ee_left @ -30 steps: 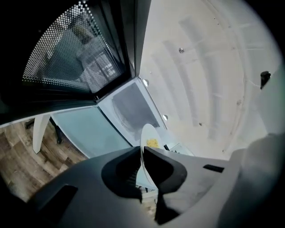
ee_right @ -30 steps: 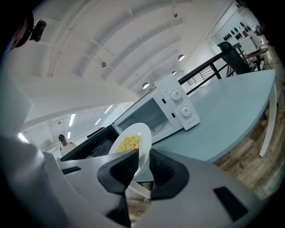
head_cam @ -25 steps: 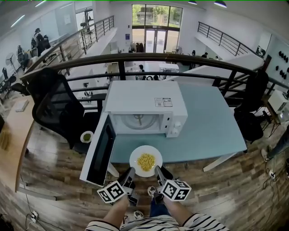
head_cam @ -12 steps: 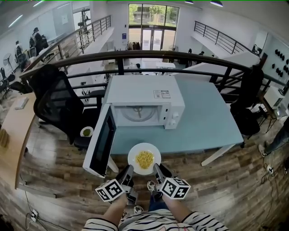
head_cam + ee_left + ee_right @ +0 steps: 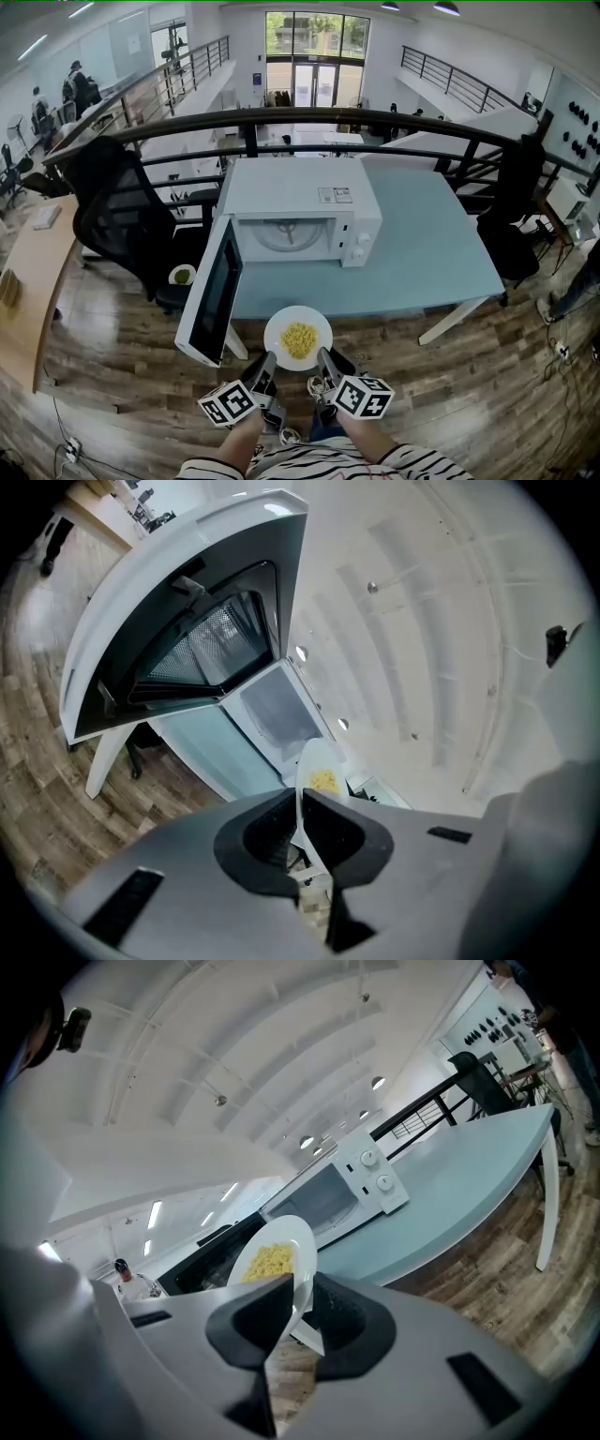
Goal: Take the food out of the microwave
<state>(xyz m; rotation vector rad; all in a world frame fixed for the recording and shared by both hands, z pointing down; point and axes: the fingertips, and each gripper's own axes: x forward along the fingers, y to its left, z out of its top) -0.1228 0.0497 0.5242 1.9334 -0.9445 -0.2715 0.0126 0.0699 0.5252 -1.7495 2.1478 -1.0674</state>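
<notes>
A white plate (image 5: 280,324) with yellow food (image 5: 299,339) hangs level in front of the table's near edge, held from both sides. My left gripper (image 5: 269,360) is shut on its near-left rim. My right gripper (image 5: 323,357) holds the near-right rim, its jaws closing on it. The left gripper view has the plate (image 5: 317,757) edge-on between the jaws of the left gripper (image 5: 300,819). In the right gripper view the plate's (image 5: 298,1241) rim sits between the right gripper's (image 5: 300,1303) jaws. The white microwave (image 5: 300,202) stands behind, its door (image 5: 211,300) swung wide open to the left and its cavity without a dish.
The microwave sits on a pale blue table (image 5: 422,244). A black office chair (image 5: 122,225) and a small bowl of green stuff (image 5: 182,275) are left of the open door. A dark railing (image 5: 309,117) runs behind the table. Wooden floor lies below me.
Both grippers have drawn the plate back toward me, away from the microwave and out past the table's front edge. The microwave door has stayed open.
</notes>
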